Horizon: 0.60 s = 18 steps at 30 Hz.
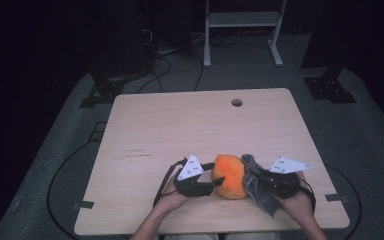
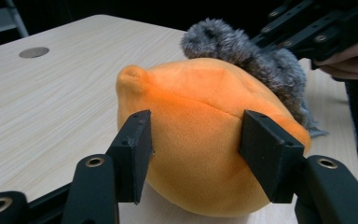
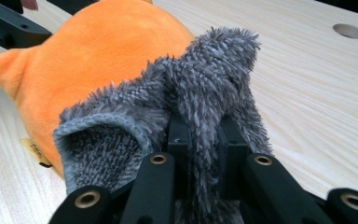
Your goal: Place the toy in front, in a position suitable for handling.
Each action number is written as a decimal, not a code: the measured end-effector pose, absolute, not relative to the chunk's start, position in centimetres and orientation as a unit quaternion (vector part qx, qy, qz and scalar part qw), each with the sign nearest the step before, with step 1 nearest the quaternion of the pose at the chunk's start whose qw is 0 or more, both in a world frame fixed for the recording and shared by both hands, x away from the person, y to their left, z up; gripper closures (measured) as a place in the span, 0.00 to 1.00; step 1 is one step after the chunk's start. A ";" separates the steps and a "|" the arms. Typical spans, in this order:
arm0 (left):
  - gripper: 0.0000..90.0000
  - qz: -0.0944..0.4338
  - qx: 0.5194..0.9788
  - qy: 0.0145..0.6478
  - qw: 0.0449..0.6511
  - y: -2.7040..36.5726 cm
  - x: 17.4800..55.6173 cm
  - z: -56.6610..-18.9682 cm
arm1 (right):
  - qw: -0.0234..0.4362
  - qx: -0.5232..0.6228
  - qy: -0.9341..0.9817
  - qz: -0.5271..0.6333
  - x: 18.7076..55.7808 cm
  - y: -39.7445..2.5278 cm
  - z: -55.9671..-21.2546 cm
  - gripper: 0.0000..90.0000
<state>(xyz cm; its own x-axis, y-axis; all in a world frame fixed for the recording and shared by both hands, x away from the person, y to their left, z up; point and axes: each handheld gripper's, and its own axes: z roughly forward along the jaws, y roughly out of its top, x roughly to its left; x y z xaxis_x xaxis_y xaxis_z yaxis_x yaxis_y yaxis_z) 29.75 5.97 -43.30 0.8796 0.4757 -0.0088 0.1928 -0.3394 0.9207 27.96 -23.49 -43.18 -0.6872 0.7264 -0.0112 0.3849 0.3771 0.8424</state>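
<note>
An orange plush toy [image 1: 230, 176] lies near the table's front edge, between my two grippers. My left gripper [image 1: 216, 182] comes at it from the left. In the left gripper view its jaws press the toy [image 2: 200, 116] from both sides, so the left gripper [image 2: 196, 154] is shut on it. My right gripper [image 1: 257, 176] is shut on a grey fuzzy cloth [image 1: 260, 192]. The cloth [image 3: 205, 79] is pinched between the jaws of the right gripper [image 3: 204, 126] and lies against the toy's [image 3: 98, 51] right side.
The light wooden table [image 1: 180, 125] has a round cable hole [image 1: 237, 102] at the back. A small label [image 3: 36, 151] hangs low on the toy. Cables and a white frame [image 1: 242, 20] stand on the dark floor behind the table.
</note>
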 end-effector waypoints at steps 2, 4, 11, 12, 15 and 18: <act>0.49 0.141 0.810 0.207 0.530 5.9 29.8 -43.3 | 0.207 0.340 0.806 0.439 27.5 -23.5 -42.6 0.87; 0.49 0.138 0.810 0.209 0.531 6.0 29.9 -43.4 | 0.217 0.319 0.804 0.452 26.6 -23.5 -41.1 0.87; 0.46 0.153 0.814 0.206 0.521 5.8 29.6 -43.4 | 0.196 0.261 0.832 0.448 25.5 -20.1 -41.2 0.87; 0.43 0.148 0.809 0.211 0.527 5.9 29.7 -43.3 | 0.188 0.267 0.830 0.451 25.7 -20.0 -41.5 0.87; 0.42 0.133 0.798 0.218 0.546 6.0 29.9 -43.2 | 0.184 0.275 0.824 0.460 26.0 -20.3 -41.6 0.87; 0.43 0.141 0.805 0.217 0.533 5.6 29.7 -43.6 | 0.184 0.272 0.826 0.458 25.9 -20.3 -41.7 0.87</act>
